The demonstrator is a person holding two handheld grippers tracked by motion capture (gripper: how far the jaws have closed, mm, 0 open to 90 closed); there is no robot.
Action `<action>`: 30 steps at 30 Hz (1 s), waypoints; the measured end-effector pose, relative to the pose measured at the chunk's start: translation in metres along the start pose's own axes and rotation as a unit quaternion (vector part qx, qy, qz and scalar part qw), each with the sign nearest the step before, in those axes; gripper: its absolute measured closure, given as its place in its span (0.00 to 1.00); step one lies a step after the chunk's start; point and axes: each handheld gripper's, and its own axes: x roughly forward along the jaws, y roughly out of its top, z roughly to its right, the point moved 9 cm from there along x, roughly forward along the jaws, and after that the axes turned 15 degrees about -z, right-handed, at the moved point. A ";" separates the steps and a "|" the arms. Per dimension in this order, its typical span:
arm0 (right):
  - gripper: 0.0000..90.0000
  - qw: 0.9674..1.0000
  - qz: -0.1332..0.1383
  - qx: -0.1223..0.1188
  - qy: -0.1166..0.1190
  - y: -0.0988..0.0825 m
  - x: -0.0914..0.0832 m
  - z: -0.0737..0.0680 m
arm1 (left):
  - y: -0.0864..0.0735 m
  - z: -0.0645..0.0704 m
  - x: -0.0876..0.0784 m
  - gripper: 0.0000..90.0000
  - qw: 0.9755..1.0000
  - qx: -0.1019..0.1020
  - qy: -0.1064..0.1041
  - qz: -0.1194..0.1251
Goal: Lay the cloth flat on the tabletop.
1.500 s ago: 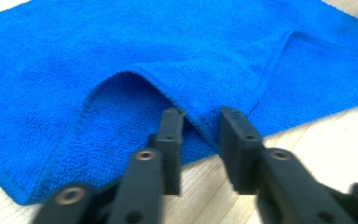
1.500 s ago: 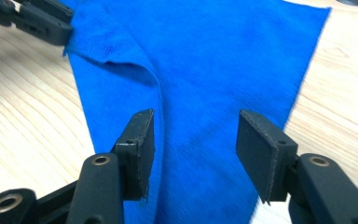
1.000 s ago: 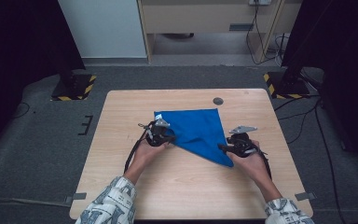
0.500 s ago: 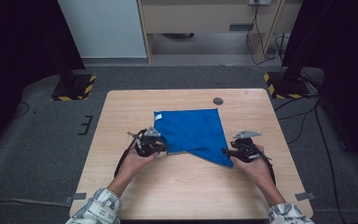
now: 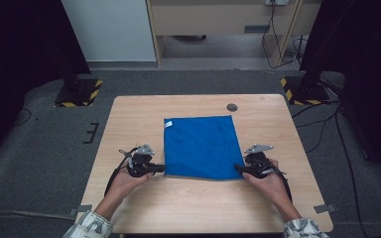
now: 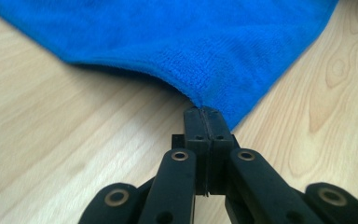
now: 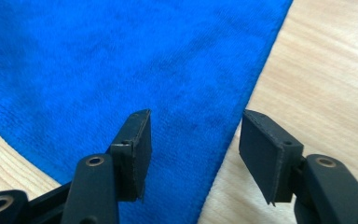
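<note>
A blue cloth (image 5: 201,146) lies spread flat and square on the wooden table (image 5: 278,129). My left gripper (image 5: 159,168) is at its near left corner, shut on the cloth corner; in the left gripper view the closed jaws (image 6: 204,112) pinch the blue cloth (image 6: 177,37), lifting its edge slightly. My right gripper (image 5: 239,168) is at the near right corner. In the right gripper view my right gripper (image 7: 193,140) stands open over the cloth (image 7: 98,60), straddling its edge without pressing on it. Its jaws have just been opening a little.
A small dark round grommet (image 5: 232,107) sits in the table top beyond the cloth. A white tag (image 5: 168,124) marks the cloth's far left corner. Bare wood surrounds the cloth. Stands with striped bases (image 5: 79,94) are on the floor behind.
My left gripper has drawn the cloth's corner leftward and toward the near edge, spreading the folded cloth into a flat square. The right hand has stayed almost in place.
</note>
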 end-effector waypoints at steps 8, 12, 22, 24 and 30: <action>0.48 1.000 -0.008 0.002 -0.015 -0.005 0.004 -0.005 | -0.010 -0.001 0.001 1.00 1.000 -0.003 0.001 -0.010; 0.60 0.999 -0.019 -0.002 -0.030 -0.010 -0.001 -0.011 | -0.010 0.001 0.002 1.00 1.000 -0.002 -0.001 -0.015; 0.88 0.998 -0.054 0.007 -0.023 -0.024 -0.012 -0.026 | -0.014 0.011 -0.002 1.00 1.000 0.005 -0.005 -0.024; 0.91 0.998 -0.057 0.007 -0.018 -0.029 -0.016 -0.030 | -0.016 0.013 -0.003 1.00 1.000 0.007 -0.006 -0.025; 0.92 0.998 -0.052 0.022 0.003 -0.041 -0.032 -0.043 | -0.025 0.023 -0.010 1.00 0.999 0.017 -0.008 -0.029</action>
